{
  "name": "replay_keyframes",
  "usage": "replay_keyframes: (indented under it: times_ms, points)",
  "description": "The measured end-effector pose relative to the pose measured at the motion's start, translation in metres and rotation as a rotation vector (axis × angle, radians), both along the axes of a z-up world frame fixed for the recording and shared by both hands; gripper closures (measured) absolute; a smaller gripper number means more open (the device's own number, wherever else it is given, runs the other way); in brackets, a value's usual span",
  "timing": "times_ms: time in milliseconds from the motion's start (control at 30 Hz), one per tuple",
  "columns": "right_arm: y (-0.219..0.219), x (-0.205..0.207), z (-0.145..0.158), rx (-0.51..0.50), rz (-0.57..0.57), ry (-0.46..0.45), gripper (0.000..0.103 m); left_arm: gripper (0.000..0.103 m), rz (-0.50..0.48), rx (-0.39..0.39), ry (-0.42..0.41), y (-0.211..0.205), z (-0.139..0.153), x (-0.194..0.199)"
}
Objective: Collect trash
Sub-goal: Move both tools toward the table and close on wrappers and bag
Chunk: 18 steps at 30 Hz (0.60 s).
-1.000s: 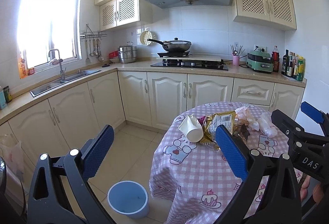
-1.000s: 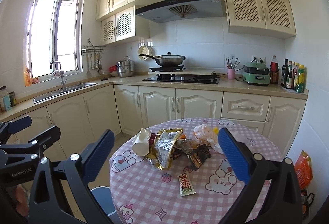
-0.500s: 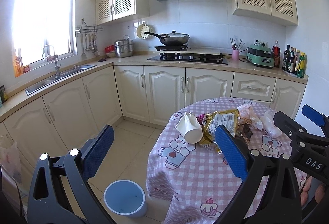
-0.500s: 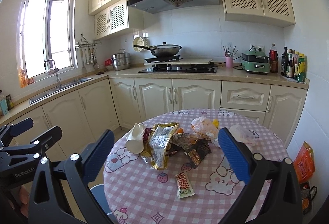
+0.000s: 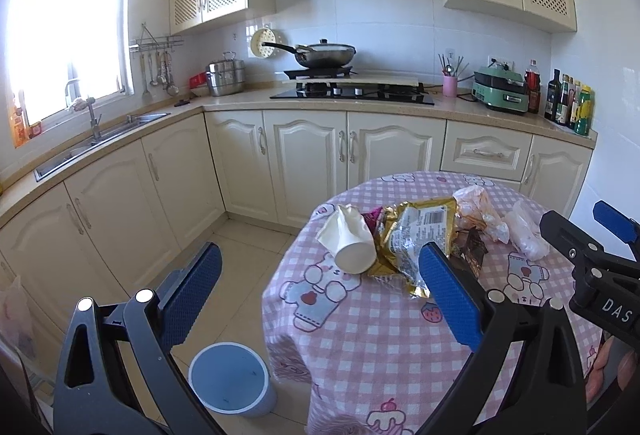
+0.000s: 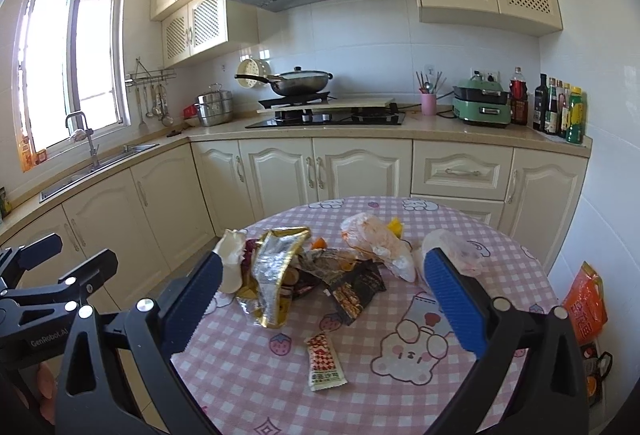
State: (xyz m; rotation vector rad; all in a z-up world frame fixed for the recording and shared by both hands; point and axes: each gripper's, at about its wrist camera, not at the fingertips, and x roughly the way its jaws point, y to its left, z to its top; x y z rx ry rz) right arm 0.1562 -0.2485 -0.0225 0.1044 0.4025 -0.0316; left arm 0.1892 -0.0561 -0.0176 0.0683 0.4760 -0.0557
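Both tools, left tool [image 5: 316, 285] and right tool [image 6: 322, 285], hang wide open, holding nothing. The trash pile [image 6: 304, 267] lies on the desk [image 6: 400, 375]; beside the desk stands a blue bin [image 5: 230, 379], perhaps empty.

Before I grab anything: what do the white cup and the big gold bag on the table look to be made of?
White cup: apparently paper, matte, with a crumpled, torn base, so it looks soft.
Gold bag: seemingly metallised plastic film; shiny gold outside, silver inside, sharply creased and glinting, so probably slippery.
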Motion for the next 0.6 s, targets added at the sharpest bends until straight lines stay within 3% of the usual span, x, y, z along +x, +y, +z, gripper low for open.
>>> replay_keyframes:
  times_ms: [300, 600]
  points:
    - [-0.047, 0.016, -0.039, 0.025, -0.093, 0.107, 0.004, 0.008, -0.105, -0.012, 0.132, -0.042, -0.041, 0.028]
    - [-0.081, 0.036, -0.075, 0.082, -0.142, 0.179, 0.004, 0.008, -0.174, 0.048, 0.165, -0.09, -0.068, 0.061]
